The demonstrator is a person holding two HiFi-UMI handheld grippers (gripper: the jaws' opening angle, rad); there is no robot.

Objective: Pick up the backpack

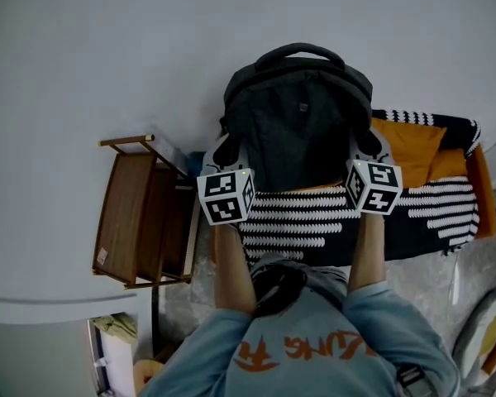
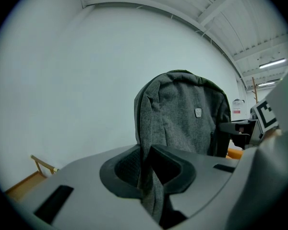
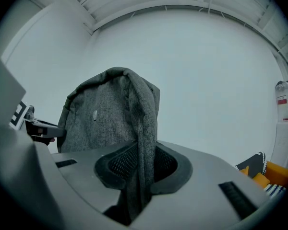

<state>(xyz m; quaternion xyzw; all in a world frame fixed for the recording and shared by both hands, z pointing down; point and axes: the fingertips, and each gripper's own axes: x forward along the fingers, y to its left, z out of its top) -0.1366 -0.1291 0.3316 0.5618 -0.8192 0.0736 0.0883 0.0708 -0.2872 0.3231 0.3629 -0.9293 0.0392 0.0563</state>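
Head view shows the dark grey backpack point(image 1: 298, 131) upright between the 2 grippers, above a black-and-white patterned blanket point(image 1: 314, 222). Its long axis stands vertical, with the carry handle point(image 1: 299, 52) on top, toward the white wall. The front panel with its small badge point(image 2: 198, 112) faces the person. Whether its base touches the blanket cannot be told. The left gripper point(image 1: 226, 154) has its jaws closed narrowly on a fold of fabric at the bag's left side edge. The right gripper point(image 1: 366, 145) pinches the right side edge the same way. An orange cushion point(image 1: 409, 147) lies just right of the bag, and a wooden rack point(image 1: 140, 213) stands left of the blanket.
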